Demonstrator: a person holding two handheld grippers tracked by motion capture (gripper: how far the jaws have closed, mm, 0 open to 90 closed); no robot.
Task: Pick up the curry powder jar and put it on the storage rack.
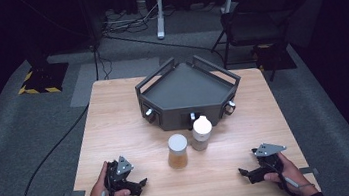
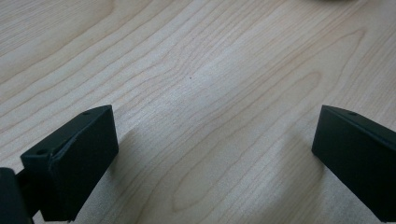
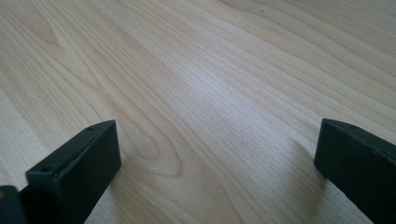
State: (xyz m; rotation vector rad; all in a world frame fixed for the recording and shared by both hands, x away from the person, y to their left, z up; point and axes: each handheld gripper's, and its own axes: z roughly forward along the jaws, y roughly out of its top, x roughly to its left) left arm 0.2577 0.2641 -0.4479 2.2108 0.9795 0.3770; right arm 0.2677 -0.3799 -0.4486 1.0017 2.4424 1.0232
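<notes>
Jar axis: the jar (image 1: 177, 151) stands upright on the desk (image 1: 116, 135), its long axis vertical, the lid on top.
Bottle axis: the bottle (image 1: 201, 133) also stands upright, cap pointing up.
Jar look: a clear body with amber-brown filling in the lower part and a pale round lid (a label I cannot tell).
Bottle look: a small pale bottle with a white rounded cap, a little slimmer than the jar.
Place of both: near the middle of the desk, just in front of the dark grey tray (image 1: 161, 92) with raised rails; the bottle is just beside the jar, behind it and to its right.
Left claw (image 1: 140, 184): rests low at the near left of the desk, held by a hand, jaws wide apart with bare wood between them; the jar is ahead and to its right, apart from it.
Right claw (image 1: 245, 173): rests at the near right, jaws also wide apart over bare wood; jar and bottle lie ahead to its left, well apart.
</notes>
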